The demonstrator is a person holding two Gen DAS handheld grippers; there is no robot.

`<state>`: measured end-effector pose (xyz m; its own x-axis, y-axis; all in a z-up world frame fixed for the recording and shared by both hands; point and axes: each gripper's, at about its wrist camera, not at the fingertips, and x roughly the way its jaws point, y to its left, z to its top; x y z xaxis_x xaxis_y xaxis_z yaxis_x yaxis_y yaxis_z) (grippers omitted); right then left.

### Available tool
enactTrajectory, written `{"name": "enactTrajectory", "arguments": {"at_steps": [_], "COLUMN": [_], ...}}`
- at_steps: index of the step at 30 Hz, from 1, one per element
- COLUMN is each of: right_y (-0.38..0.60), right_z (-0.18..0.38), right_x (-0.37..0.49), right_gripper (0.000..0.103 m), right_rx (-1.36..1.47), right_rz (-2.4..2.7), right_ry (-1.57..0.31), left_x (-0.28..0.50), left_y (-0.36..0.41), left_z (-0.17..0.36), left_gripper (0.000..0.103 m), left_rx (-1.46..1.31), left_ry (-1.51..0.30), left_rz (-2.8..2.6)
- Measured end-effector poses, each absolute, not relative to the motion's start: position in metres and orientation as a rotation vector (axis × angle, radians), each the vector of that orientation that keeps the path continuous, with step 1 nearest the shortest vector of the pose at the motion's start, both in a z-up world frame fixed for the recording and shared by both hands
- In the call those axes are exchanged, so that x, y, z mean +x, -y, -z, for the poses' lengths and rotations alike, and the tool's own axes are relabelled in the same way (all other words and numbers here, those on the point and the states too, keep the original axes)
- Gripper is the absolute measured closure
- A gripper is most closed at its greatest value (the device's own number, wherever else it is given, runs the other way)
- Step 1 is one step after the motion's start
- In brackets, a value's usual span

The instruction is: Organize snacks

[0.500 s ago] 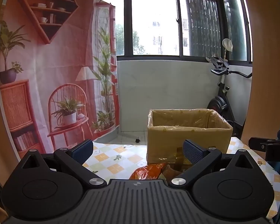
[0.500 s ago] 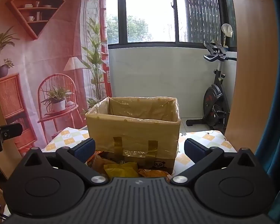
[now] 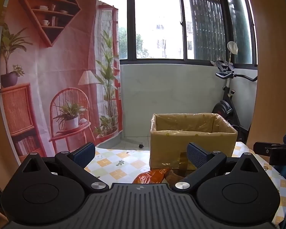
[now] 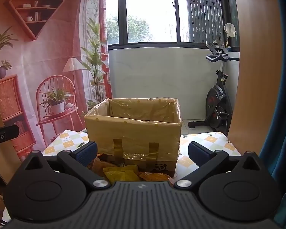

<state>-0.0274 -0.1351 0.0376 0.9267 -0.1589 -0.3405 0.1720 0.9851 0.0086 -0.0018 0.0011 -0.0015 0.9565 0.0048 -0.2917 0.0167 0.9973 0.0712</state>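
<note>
Right wrist: yellow snack packet [image 4: 122, 173] lies below spread right claw [image 4: 142, 152].

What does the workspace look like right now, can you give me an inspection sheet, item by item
Surface: table under a checkered floral cloth.
Job's things: open plastic-lined cardboard box; orange snack packet and yellow snack packet lying before it.
Clutter: nothing seen.
Grippers: left gripper and right gripper both open, holding nothing, raised short of the packets.
Cables: nothing seen.
Surroundings: printed backdrop, window, exercise bike.
</note>
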Motion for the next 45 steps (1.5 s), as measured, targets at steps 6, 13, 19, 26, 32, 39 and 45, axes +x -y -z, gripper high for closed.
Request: {"name": "enactTrajectory", "arguments": {"at_steps": [6,13,19,26,32,39,45], "right_y": [0.1385,0.1385,0.1369,0.1367,0.1351,0.1348,0.1354], "right_z": [-0.0375,-0.0392,-0.0415,-0.0449,-0.0437,-0.045,-0.0434], "right_x": [-0.0286,-0.0311,-0.0315,-0.0316,-0.0319,-0.0323,-0.032], "right_gripper": [0.0,0.0,0.0,0.0,0.0,0.0,0.0], "right_rx": [0.051,0.045,0.042,0.042,0.04,0.04,0.04], "right_rz": [0.179,0.179,0.181,0.181,0.181,0.181,0.18], "right_ry": [-0.341,-0.334,-0.332,-0.331,-0.326,-0.326,-0.326], "left_x": [-0.0017,-0.002,-0.0028,-0.0026,-0.0025,-0.0023,-0.0025], "left_y": [-0.0028,-0.0027,-0.0016,-0.001,-0.0009,-0.0008,-0.0003], "left_z": [0.0017,0.0029,0.0026,0.0022,0.0021,0.002,0.002], "left_gripper": [0.0,0.0,0.0,0.0,0.0,0.0,0.0], "left_rx": [0.07,0.064,0.061,0.059,0.059,0.058,0.059], "left_ry": [-0.289,-0.283,-0.28,-0.279,-0.279,-0.279,-0.28], "left_rz": [0.009,0.013,0.014,0.015,0.016,0.016,0.017]}}
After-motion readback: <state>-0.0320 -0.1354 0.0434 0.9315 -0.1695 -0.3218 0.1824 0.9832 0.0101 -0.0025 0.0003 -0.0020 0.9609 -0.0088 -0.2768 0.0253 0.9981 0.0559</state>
